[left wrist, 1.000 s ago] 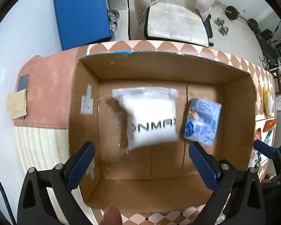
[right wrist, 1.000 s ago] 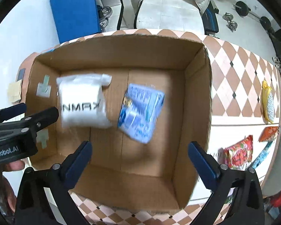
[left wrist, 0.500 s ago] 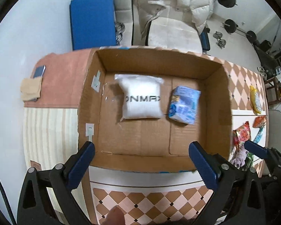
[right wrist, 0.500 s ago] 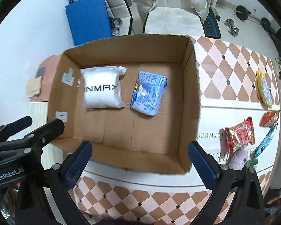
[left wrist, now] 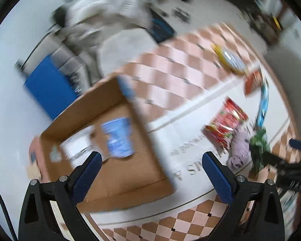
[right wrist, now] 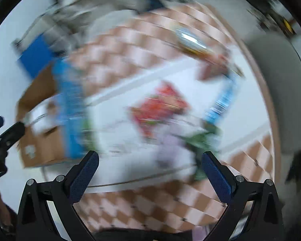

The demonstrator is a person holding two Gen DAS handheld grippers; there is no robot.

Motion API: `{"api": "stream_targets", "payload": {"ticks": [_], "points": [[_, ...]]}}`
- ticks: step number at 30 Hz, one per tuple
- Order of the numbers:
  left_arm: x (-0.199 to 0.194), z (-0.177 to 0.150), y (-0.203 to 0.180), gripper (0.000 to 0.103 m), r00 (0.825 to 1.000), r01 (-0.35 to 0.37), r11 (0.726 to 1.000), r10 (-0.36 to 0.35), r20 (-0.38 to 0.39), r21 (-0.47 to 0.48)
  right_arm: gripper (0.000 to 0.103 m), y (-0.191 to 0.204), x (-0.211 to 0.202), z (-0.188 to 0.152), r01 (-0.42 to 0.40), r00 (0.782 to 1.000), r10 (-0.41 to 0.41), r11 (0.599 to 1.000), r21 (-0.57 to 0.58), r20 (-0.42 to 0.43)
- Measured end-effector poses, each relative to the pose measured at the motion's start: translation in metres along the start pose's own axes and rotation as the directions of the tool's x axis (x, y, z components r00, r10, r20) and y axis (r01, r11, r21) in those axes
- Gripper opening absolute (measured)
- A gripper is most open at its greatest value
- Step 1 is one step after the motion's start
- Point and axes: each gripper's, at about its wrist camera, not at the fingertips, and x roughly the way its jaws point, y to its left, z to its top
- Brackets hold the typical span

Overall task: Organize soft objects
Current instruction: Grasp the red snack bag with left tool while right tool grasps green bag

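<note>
Now both cameras have swung away from the cardboard box [left wrist: 102, 150] toward the packets [left wrist: 226, 124] on the table; left gripper [left wrist: 150, 166] and right gripper [right wrist: 150, 165] gape wide, holding nothing, likely heading for another pick.

The cardboard box [left wrist: 118, 172] is brown. The tabletop [left wrist: 170, 84] has a pink-and-brown diamond pattern. The snack bag [left wrist: 226, 124] is red.

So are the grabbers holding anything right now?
No. The left gripper and the right gripper are both open, with nothing between their fingers.
</note>
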Motion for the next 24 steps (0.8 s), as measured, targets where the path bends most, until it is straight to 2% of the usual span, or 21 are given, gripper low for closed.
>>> {"api": "stream_targets", "payload": {"ticks": [4,7,12,16,17,19,22,24], "points": [[0.053,0.028,-0.077,0.102,0.996,-0.024,0.976,0.043,-0.083,0.216,0.103,-0.065,0.045,-0.003,0.029,0.995,-0.021,0.996,0.089,-0.096],[0.09,0.041,-0.115,0.102,0.988,-0.003,0.951,0.051,-0.146,0.309,0.103,-0.083,0.067,-0.008,0.033,0.991,-0.02,0.995,0.098,-0.136],[0.139,0.057,-0.155,0.102,0.97,0.051,0.925,0.044,-0.239,0.377,0.1,-0.096,0.091,-0.012,0.001,0.984,0.016,0.996,0.094,-0.177],[0.164,0.062,-0.166,0.101,0.951,0.099,0.922,0.022,-0.308,0.373,0.095,-0.101,0.104,-0.009,-0.015,0.98,0.032,0.996,0.089,-0.196],[0.17,0.063,-0.166,0.099,0.947,0.108,0.926,0.015,-0.32,0.362,0.093,-0.101,0.105,-0.009,-0.019,0.979,0.037,0.996,0.091,-0.201],[0.178,0.064,-0.166,0.081,0.938,0.125,0.932,0.0,-0.345,0.34,0.09,-0.1,0.108,-0.006,-0.024,0.978,0.043,0.995,0.094,-0.206],[0.184,0.064,-0.163,0.062,0.918,0.187,0.943,-0.068,-0.391,0.274,0.08,-0.102,0.114,-0.002,-0.032,0.974,0.053,0.995,0.097,-0.221],[0.184,0.065,-0.162,0.056,0.915,0.203,0.947,-0.093,-0.394,0.248,0.078,-0.104,0.119,0.001,-0.033,0.97,0.056,0.995,0.099,-0.236]]}}
